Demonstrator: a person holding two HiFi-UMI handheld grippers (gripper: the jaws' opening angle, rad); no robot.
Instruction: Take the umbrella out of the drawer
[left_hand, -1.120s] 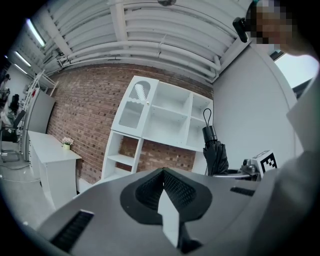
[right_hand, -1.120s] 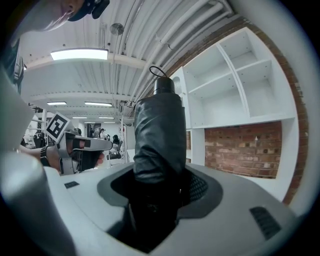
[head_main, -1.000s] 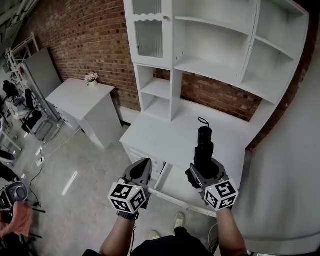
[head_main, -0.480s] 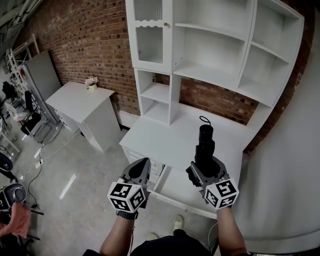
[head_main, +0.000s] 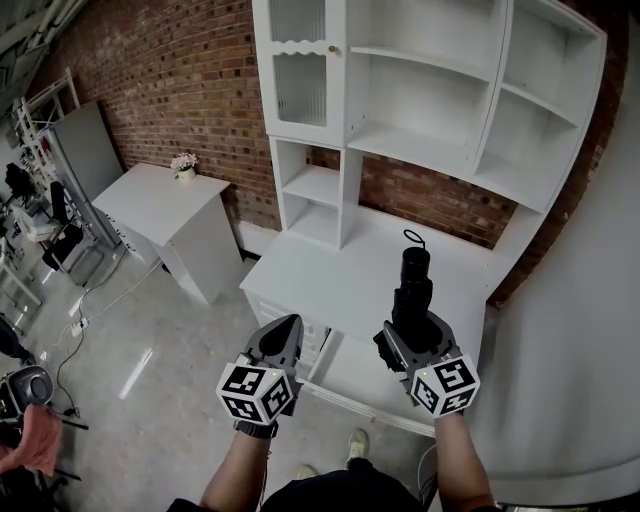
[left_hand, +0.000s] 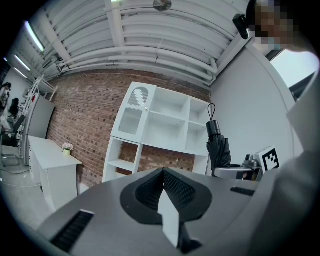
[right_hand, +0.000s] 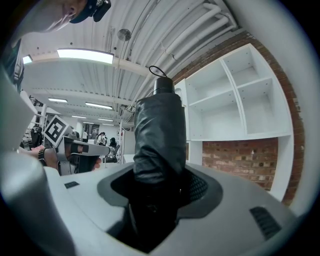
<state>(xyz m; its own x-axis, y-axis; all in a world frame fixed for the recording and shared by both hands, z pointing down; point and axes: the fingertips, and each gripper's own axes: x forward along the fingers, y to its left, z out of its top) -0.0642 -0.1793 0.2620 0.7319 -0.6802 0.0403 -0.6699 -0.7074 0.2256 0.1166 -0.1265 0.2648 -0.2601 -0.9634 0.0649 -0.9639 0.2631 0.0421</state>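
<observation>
Standing upright, a folded black umbrella (head_main: 412, 288) is clamped by its lower end between the jaws of the right claw (head_main: 406, 330), with the cord loop at its top. In the right gripper view the dark fabric is seen filling the gap between the two pads, which are pressed against it on both sides. The umbrella is held clear of the open drawer (head_main: 352, 378), which is pulled out of the white table (head_main: 315, 272) toward the near side and lies below both claws. The left claw (head_main: 287, 333) is held level just left of the right one, above the drawer's left end; its jaws are closed together on nothing. At the far side of the table a white shelf unit (head_main: 425, 95) is set against a red brick wall (head_main: 170, 75). Further left, a small flower pot (head_main: 184, 160) is seen on a separate white side table (head_main: 150, 195).
</observation>
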